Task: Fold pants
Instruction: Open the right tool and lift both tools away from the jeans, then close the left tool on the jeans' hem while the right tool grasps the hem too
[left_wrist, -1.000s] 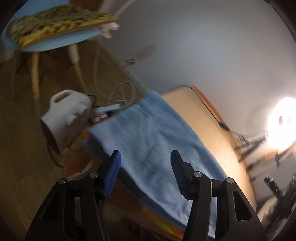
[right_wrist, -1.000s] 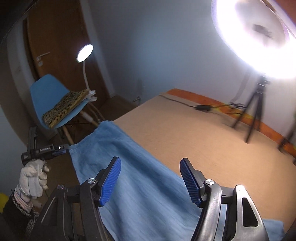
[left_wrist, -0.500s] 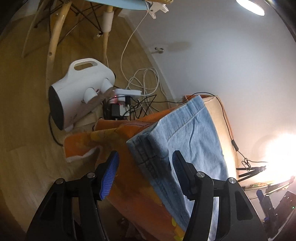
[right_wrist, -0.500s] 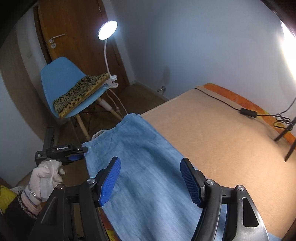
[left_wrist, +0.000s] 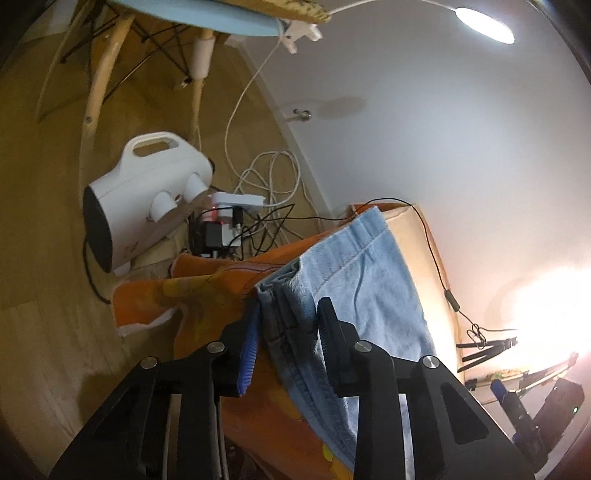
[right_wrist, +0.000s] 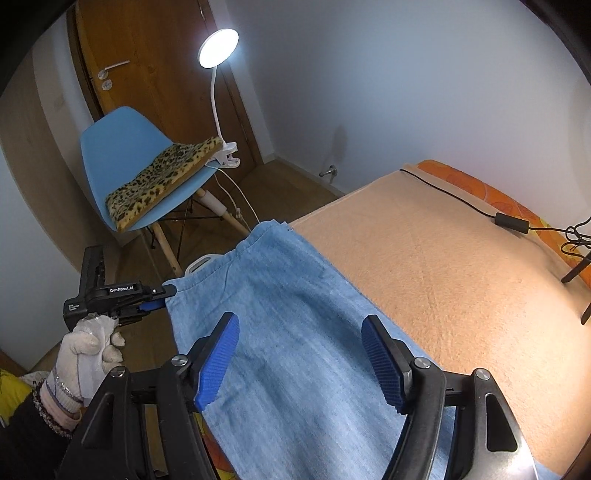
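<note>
Light blue denim pants (right_wrist: 295, 332) lie flat along the near edge of the bed, the hem end hanging over the corner. In the left wrist view the pants (left_wrist: 365, 280) show their stacked hem layers. My left gripper (left_wrist: 286, 328) has its fingers on either side of that hem corner and is closing on it. It also shows in the right wrist view (right_wrist: 162, 295), held by a gloved hand at the pants' corner. My right gripper (right_wrist: 301, 362) is open and empty above the middle of the pants.
The bed has a beige blanket (right_wrist: 443, 266) over an orange sheet (left_wrist: 207, 295). A black cable with adapter (right_wrist: 511, 221) lies on it. A white fan heater (left_wrist: 147, 192), power strip and cables sit on the floor. A blue chair (right_wrist: 122, 166) with clip lamp stands beyond.
My left gripper has dropped to the bed's corner and its fingers have narrowed around the pants' hem. My right gripper stays open over the pants, shifting slightly.
</note>
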